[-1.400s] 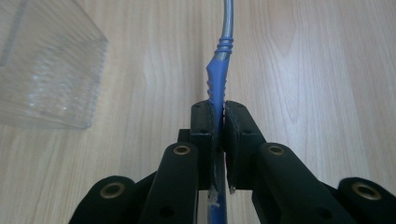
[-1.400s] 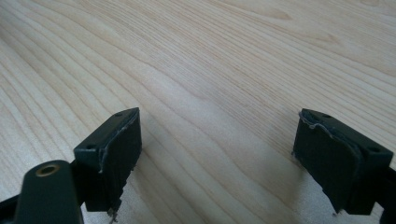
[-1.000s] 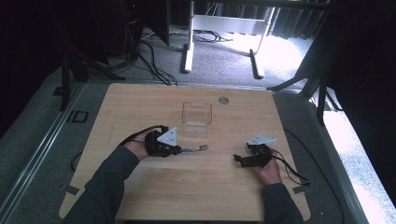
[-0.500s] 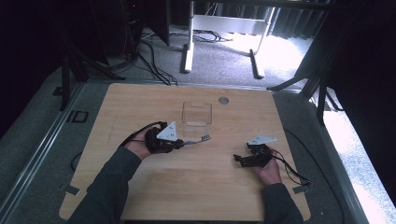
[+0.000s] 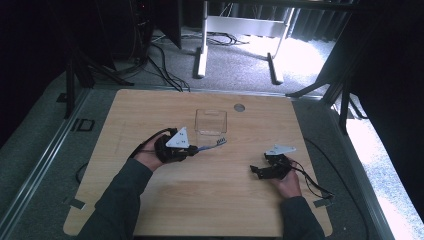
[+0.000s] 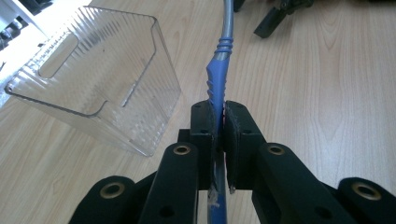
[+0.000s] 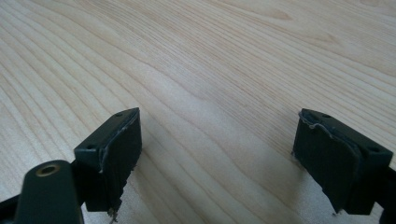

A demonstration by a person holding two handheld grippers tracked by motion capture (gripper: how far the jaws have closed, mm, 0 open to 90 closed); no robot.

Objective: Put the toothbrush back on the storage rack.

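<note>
Working over the wooden table (image 5: 150, 115), we are carrying a toothbrush toward the clear plastic bin (image 5: 210, 121), which is standing near the far-centre edge w/ its open top up. In the left gripper view the bin (image 6: 93, 74) is sitting just beside the brush, up and to one side, ribbed walls, cut-out handles at the rim.

Left gripper (image 5: 192, 149) is clamping the blue-and-grey toothbrush (image 5: 210, 145) by its blue handle; jaws are pinched tight on it, grey neck (image 6: 224, 28) running out ahead. From the high view the bristle end is pointing toward the bin's near-right corner, close to it but not yet over the rim, as far as we can tell.

Right gripper (image 5: 259, 171) is resting well apart on the right side of the table, jaws spread wide w/ nothing between them (image 7: 215, 158).

To do this bit well, we are judging: keep the pinch firm, lift so the head clears the near wall, bring the brush over the opening before releasing, since a thin light bin may slide or tip if nudged. Right gripper could steady it if req'd.
</note>
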